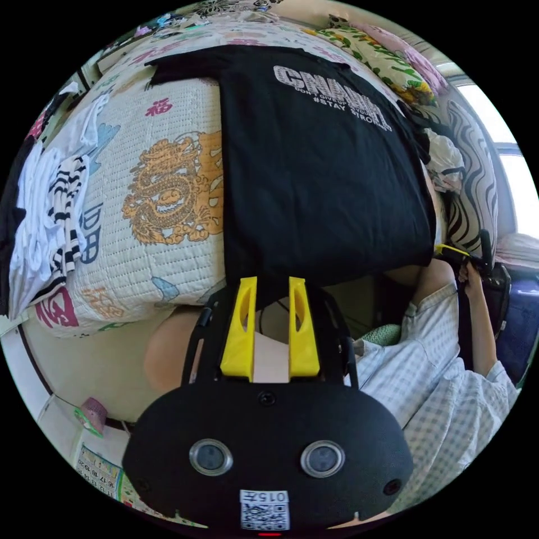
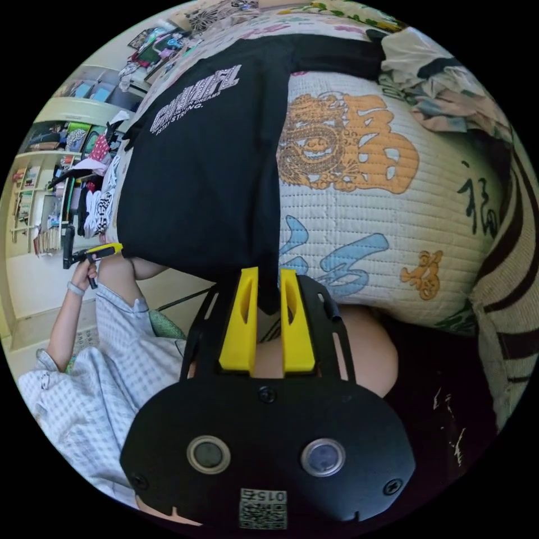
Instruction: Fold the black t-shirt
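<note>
Lying flat across a quilted bedspread [image 1: 168, 140], the black t-shirt [image 1: 320, 168] has its hem hanging just over the near edge of the bed. In the left gripper view the left gripper [image 1: 270, 292] meets that hem at one corner, its two yellow fingers [image 1: 240, 331] standing close together with black cloth between their tips, so they look clenched on the hem. In the right gripper view the right gripper [image 2: 268, 283] does the same at the other corner: its yellow fingers [image 2: 296, 331] are pinched on a dark fold of the hem.

One long side of the shirt runs straight up the bed, with a sleeve spread out sideways at the far end and white block lettering near the chest. Beside that edge the bedspread lies open and bare, a pale ribbed quilt printed with an orange dragon [image 1: 165, 191], blue and red characters. A heap of white and black-striped clothes [image 1: 50, 208] sits at the bedspread's far margin in the left gripper view, well apart from the shirt. Floral pillows [image 1: 382, 56] line the head of the bed.

The shirt's cloth is matte, smooth and nearly free of wrinkles. The person's checked sleeve [image 1: 426, 370] shows beside the bed edge, and the opposite gripper's yellow tip [image 2: 104, 250] shows at the shirt's other hem corner.
</note>
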Motion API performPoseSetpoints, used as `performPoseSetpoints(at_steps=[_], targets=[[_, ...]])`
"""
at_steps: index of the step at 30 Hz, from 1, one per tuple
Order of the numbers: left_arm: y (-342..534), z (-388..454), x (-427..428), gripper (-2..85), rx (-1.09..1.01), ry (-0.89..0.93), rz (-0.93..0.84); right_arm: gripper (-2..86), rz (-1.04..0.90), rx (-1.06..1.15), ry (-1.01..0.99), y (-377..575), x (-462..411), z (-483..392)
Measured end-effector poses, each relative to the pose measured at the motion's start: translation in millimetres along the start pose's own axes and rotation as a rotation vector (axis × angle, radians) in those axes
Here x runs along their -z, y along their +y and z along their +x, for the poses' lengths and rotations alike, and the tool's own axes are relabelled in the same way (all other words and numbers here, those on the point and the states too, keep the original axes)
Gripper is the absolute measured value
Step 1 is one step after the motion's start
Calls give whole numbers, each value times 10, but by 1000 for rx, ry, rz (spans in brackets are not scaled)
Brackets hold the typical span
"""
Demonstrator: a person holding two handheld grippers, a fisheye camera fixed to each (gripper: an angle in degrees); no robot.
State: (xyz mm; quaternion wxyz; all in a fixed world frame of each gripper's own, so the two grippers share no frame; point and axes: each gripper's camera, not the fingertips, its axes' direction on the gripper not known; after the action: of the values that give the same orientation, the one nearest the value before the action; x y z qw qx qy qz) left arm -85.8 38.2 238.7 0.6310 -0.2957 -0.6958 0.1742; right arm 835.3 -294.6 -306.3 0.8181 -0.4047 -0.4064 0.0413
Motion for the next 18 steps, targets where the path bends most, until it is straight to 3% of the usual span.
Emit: performPoseSetpoints(at_steps=[3, 7, 10, 18], targets=[[-167, 125, -287, 83, -2, -5, -129, 81, -57, -28, -61, -158, -183, -84], [-298, 363, -505, 69, -27, -98, -212, 73, -91, -61, 1, -233, -280, -206], [-306, 510, -583, 24, -65, -159, -231, 23, -116, 17, 45, -174, -269, -322], [3, 655, -467, -6, -140, -71, -168, 1, -105, 98, -15, 162, -50, -446]])
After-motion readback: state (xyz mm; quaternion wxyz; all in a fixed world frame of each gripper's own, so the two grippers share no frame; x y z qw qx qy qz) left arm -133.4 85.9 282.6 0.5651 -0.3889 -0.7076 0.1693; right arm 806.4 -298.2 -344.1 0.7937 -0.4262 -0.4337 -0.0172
